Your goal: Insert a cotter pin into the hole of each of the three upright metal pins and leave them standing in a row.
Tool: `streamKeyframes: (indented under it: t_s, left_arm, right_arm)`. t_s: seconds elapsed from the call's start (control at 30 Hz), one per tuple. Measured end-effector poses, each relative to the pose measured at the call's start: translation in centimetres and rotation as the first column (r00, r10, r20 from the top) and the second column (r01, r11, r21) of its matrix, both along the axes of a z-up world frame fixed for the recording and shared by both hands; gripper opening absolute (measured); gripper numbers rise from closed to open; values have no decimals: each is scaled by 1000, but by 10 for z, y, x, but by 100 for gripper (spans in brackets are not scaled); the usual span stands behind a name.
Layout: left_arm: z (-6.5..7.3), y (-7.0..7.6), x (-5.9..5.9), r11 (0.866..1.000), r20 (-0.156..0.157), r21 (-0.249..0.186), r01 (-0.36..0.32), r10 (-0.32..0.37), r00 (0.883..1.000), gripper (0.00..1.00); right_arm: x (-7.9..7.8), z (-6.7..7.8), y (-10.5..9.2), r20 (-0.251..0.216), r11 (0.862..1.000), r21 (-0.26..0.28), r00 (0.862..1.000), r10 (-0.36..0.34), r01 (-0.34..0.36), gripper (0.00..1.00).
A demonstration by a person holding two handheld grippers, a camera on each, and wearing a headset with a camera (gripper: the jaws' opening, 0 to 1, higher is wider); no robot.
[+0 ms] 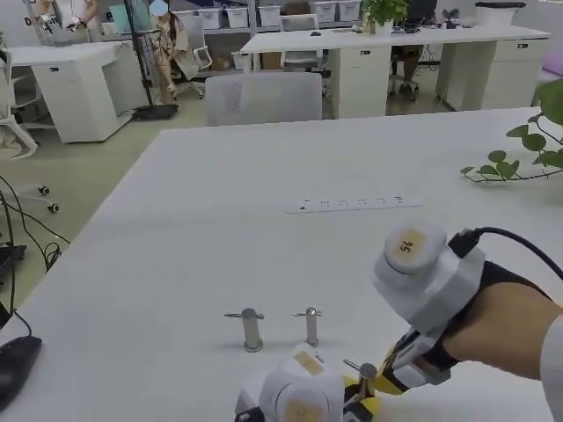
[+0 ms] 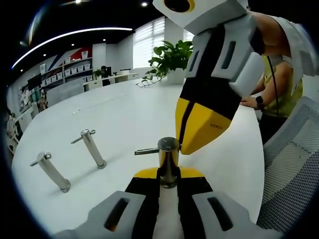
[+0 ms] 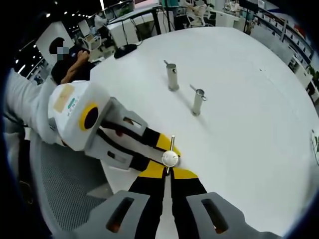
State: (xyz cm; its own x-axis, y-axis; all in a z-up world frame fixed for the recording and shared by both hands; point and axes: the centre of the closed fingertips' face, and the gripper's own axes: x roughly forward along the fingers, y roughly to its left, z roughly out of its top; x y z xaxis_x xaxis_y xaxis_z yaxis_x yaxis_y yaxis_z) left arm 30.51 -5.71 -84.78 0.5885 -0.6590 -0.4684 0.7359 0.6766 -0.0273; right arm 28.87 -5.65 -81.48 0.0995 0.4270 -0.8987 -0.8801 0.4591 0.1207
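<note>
Left claw (image 2: 168, 175) and right claw (image 3: 169, 173) meet at the nearest upright pin (image 2: 168, 154), by the table's (image 1: 264, 220) near edge.
The left clamps the shiny steel cylinder's base. The right, jaws pressed together, has its yellow tips at the head, where a thin cotter pin (image 2: 146, 151) pokes through. Two more uprights (image 1: 252, 330) (image 1: 310, 326) stand beside, with open white tabletop beyond.

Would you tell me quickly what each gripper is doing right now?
Left tongs: closed on a metal pin.
Right tongs: closed, apparently on the cotter pin.
</note>
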Motion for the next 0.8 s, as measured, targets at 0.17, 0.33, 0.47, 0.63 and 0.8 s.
streamKeyframes:
  t_s: [0.17,0.33,0.47,0.63,0.8]
  left_arm:
    - [0,0,0,1000,-1,-1,-1,1,1000,11]
    - [0,0,0,1000,-1,0,-1,1,1000,11]
    - [0,0,0,1000,0,0,-2,2,1000,11]
    - [0,0,0,1000,0,-1,-2,2,1000,11]
    - [-1,0,-1,1000,0,0,-3,3,1000,11]
  right_arm:
    - [-1,1,0,3,1000,19,1000,5,-5,8]
    - [-3,2,0,11,1000,30,1000,2,-2,12]
    - [-5,3,-3,20,999,36,1000,-5,4,12]
    - [-5,1,-9,15,999,34,1000,-24,23,10]
    - [-6,0,-8,16,999,41,1000,-20,19,6]
